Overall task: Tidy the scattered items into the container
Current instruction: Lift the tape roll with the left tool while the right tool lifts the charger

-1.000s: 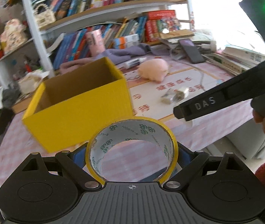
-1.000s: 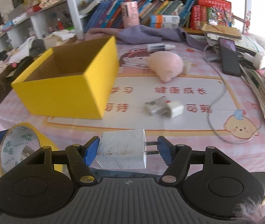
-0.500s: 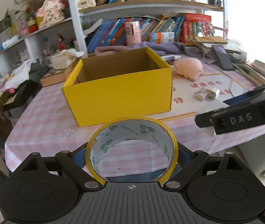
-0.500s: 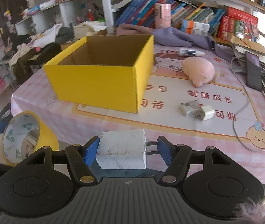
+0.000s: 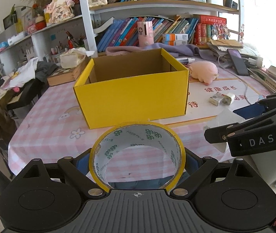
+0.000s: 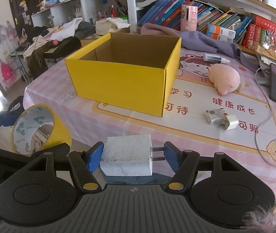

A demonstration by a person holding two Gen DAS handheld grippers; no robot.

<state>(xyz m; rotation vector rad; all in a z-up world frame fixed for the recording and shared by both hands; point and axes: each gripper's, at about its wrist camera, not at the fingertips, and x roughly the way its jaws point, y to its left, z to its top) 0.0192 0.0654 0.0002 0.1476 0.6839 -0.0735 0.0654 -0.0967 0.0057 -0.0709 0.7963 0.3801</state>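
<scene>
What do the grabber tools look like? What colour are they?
Both grabbers are black plastic. The left gripper and right gripper each have blue pads on the fingers, thin jointed links with silver and brass-coloured pins, two round discs and a ribbed grey base. Seen from the side, the right one shows white letters "DAS". No cables show on them.

The right tongs pinch a white charger — prongs against the right pad. Ahead on the bench stands the open yellow box; a yellow tape roll hangs at left.
</scene>
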